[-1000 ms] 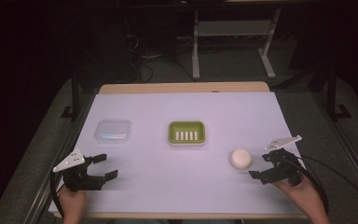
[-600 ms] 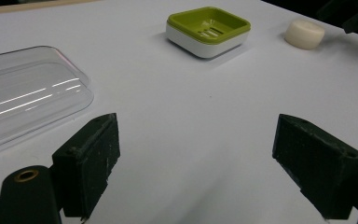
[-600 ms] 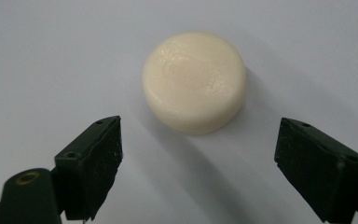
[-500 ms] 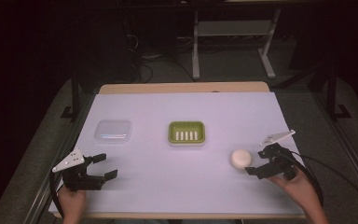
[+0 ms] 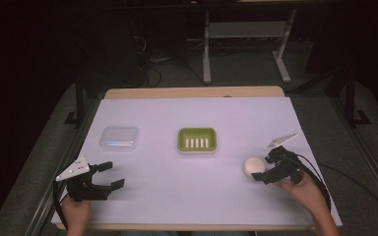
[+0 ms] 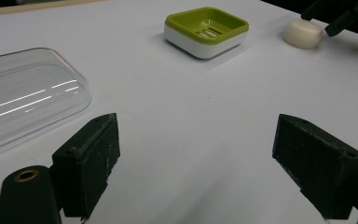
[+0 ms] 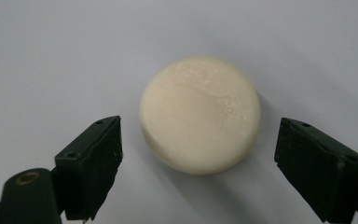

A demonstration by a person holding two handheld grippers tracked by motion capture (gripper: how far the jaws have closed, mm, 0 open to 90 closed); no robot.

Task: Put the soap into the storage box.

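Right gripper view has the round cream soap bar lying flat on the white desk cover, squarely ahead of the right gripper — its two black jaws stand wide apart, one on each side of the bar's near end, and neither touches it. They have hold of nothing. In the high view the soap bar sits toward the desk's right edge, nearer the front edge than the back, with the right gripper just beside it on its right and the person's right hand behind the tool.

Toward the desk's middle is the green soap dish, well apart from the bar. Left of the dish, toward the left edge, lies the clear plastic lid.

The left gripper hangs by the front left corner — jaws spread wide, empty, pointing over bare cover. In the left gripper view the lid lies ahead to the left of the left gripper, and the dish and the bar lie farther off.
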